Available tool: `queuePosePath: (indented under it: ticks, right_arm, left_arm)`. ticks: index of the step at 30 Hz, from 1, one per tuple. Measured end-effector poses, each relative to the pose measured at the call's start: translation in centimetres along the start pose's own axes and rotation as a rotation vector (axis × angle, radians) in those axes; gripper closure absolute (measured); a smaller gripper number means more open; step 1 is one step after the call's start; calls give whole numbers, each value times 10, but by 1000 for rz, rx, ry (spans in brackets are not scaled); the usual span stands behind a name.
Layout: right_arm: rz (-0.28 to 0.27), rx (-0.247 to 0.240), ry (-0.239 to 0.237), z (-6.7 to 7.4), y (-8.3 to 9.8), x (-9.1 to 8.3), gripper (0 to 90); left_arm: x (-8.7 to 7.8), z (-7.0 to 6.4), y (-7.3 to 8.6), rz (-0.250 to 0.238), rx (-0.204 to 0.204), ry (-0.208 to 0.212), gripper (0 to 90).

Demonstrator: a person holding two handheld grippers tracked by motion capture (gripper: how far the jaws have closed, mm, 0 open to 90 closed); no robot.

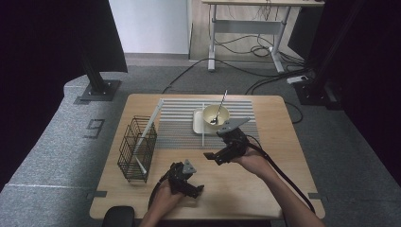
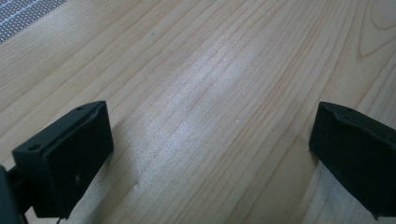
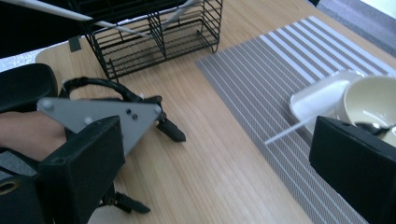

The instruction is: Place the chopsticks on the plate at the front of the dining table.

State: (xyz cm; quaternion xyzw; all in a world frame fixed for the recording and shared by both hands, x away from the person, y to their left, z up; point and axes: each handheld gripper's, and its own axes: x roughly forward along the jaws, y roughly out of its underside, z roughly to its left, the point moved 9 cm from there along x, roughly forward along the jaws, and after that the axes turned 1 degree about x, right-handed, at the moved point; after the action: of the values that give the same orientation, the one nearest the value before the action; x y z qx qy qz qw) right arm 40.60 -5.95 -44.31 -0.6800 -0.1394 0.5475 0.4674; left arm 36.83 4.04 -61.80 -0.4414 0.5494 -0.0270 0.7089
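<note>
Bare table (image 1: 265,179) spans the lower frame; left gripper (image 1: 189,182) and right gripper (image 1: 222,153) gape wide, holding nothing.

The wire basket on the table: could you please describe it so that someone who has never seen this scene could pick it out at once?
Start at the wooden table and look to its left side, beside the grey striped mat. There stands the wire basket, black, upright, split into compartments, with white sticks leaning in it. It is the only open-mesh thing there; the cream bowl and white dish on the mat are solid.
</note>
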Motion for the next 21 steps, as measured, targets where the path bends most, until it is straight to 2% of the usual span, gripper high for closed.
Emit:
queuePosePath:
  ticks: [4,10,21]
  right_arm:
    - [-2,-10,-17,6,-10,3,32]
    - [1,-50,-63,26,-32,13,33]
    - [21,-107,-122,55,-57,33,38]
  left_arm:
    - [0,0,0,0,0,0,0]
    - [0,0,0,1,1,1,0]
    - [0,0,0,2,4,-1,0]
